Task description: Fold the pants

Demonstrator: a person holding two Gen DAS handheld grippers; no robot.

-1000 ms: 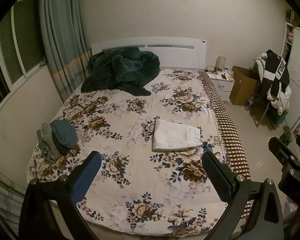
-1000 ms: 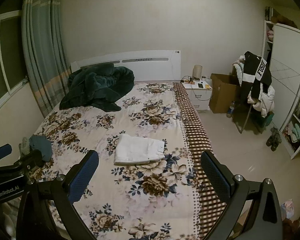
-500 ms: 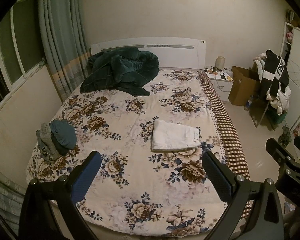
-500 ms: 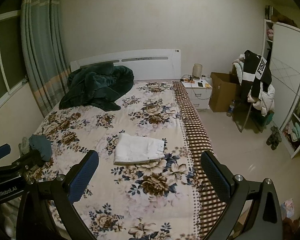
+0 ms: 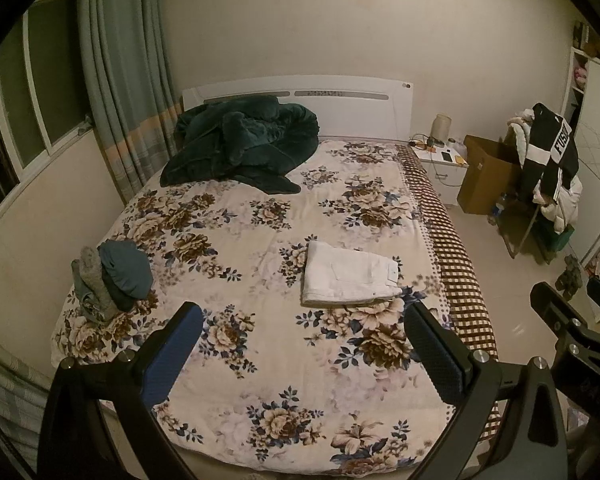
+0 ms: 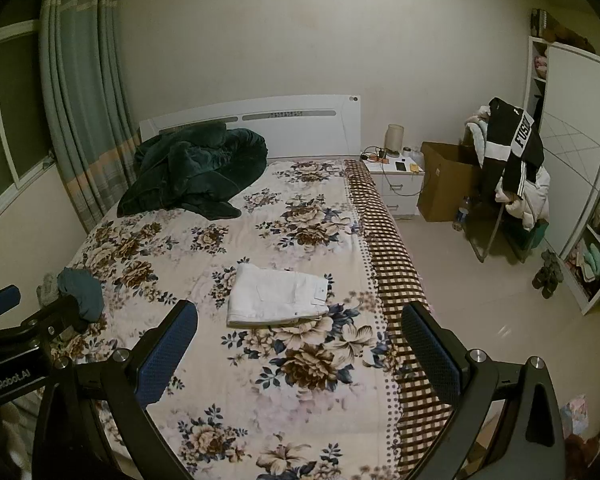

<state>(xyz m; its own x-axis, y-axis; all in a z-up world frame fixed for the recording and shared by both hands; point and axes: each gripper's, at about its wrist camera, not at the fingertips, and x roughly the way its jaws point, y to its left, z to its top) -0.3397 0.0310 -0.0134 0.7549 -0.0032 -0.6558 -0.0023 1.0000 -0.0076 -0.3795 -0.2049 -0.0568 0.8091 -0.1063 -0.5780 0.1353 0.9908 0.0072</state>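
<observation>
White pants (image 5: pixel 350 274) lie folded into a flat rectangle on the floral bedspread (image 5: pixel 260 360), right of the bed's middle; they also show in the right wrist view (image 6: pixel 278 296). My left gripper (image 5: pixel 300 352) is open and empty, held above the foot of the bed, well short of the pants. My right gripper (image 6: pixel 300 350) is open and empty, also above the bed's foot, apart from the pants.
A pile of folded dark clothes (image 5: pixel 114 276) sits at the bed's left edge. A dark green blanket (image 5: pixel 240 146) is heaped by the headboard. A nightstand (image 6: pixel 398 186), cardboard box (image 6: pixel 446 180) and clothes-covered chair (image 6: pixel 512 176) stand right of the bed.
Both views have drifted slightly, as the grippers shift a little. The pants and the other things on the bed lie as before. Both grippers stay open.
</observation>
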